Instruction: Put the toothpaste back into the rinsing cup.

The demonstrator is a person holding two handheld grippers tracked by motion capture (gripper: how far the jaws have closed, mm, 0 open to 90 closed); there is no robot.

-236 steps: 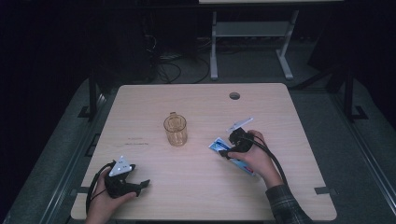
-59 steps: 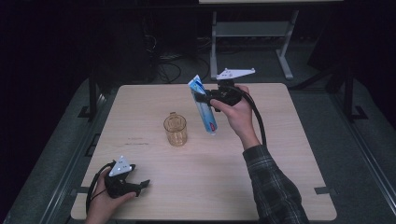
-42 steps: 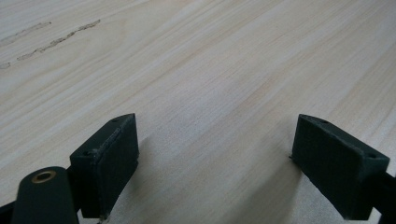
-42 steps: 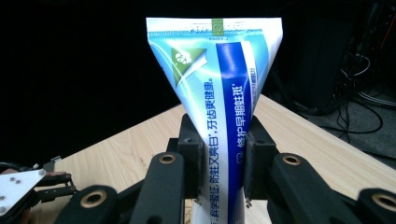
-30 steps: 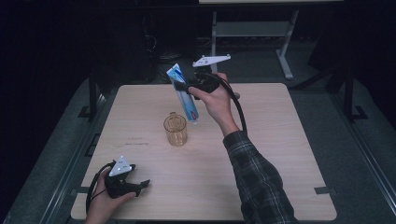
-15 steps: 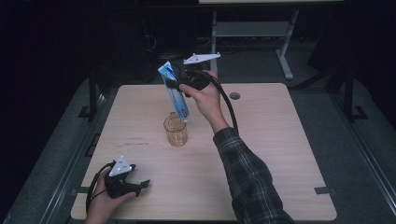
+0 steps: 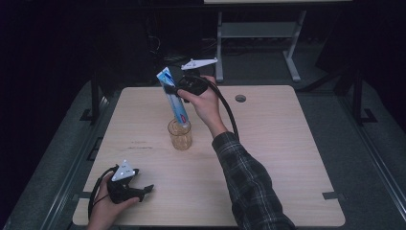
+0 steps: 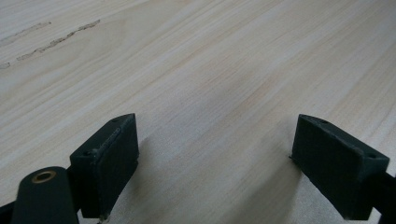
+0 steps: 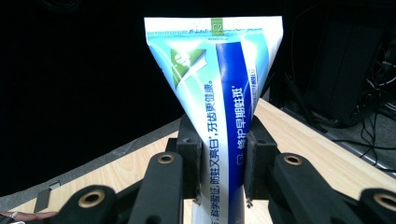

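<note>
the desk [image 7: 268, 158] is a pale wood top, bare but for a clear amber cup [image 7: 180, 134] standing upright near its middle. at the near left corner the left tongs [image 7: 136, 190] rest on the wood, jaws spread wide with nothing between them; the left gripper view looks out over bare grain.

the right tongs [image 7: 176, 92] are raised above the cup and pinch a toothpaste tube [image 9: 224, 112] across its flat body, the crimped wide end uppermost. in the high view the tube slants down so its lower end sits at or just inside the cup's rim; whether it touches the glass i cannot tell.

the tube looks light and soft, a foil-plastic skin that will dent and may ooze if squeezed hard, and its glossy print is likely slippery. the flat faces near mid-length seem the best place to hold. the cup looks light too, so a sideways nudge from the tube could tip it.
</note>
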